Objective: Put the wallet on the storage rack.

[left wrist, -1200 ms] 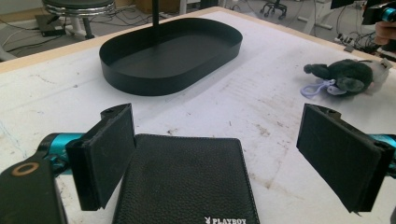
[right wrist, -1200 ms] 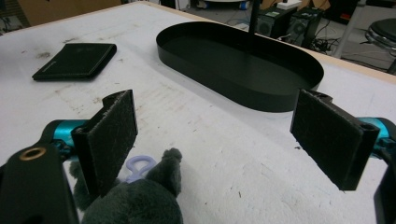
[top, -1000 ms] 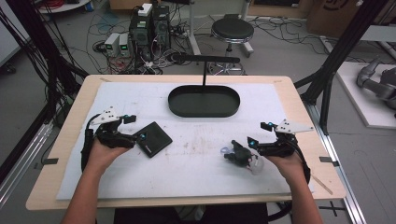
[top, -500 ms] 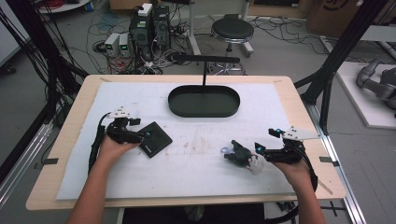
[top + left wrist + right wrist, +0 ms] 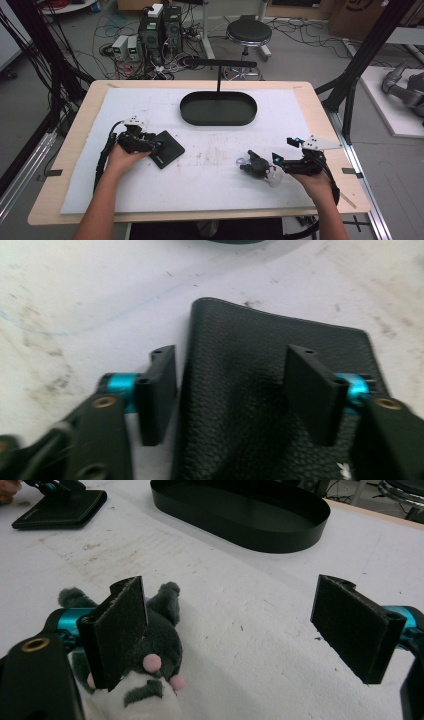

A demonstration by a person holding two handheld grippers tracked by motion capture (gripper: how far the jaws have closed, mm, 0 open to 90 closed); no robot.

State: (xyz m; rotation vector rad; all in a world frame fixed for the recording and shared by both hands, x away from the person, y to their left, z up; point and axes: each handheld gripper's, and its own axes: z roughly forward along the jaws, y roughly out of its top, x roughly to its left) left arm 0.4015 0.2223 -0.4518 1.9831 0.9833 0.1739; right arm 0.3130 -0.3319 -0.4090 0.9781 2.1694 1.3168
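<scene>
Left gripper (image 5: 230, 390), jaws just closing and not yet pinching, straddled the black wallet's (image 5: 260, 405) edge on the counter (image 5: 210, 170); right gripper (image 5: 245, 630), spread wide, held nothing, plush toy (image 5: 150, 670) beside its left jaw.

Black left gripper (image 5: 227, 390), flat black jaws, teal fittings, brass screws, right gripper (image 5: 250, 625) alike, bare forearms

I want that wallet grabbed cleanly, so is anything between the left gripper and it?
Nothing visible. The left gripper is already at the wallet, its jaws just closing, one on the leather and one on the white mat beside its edge.
</scene>
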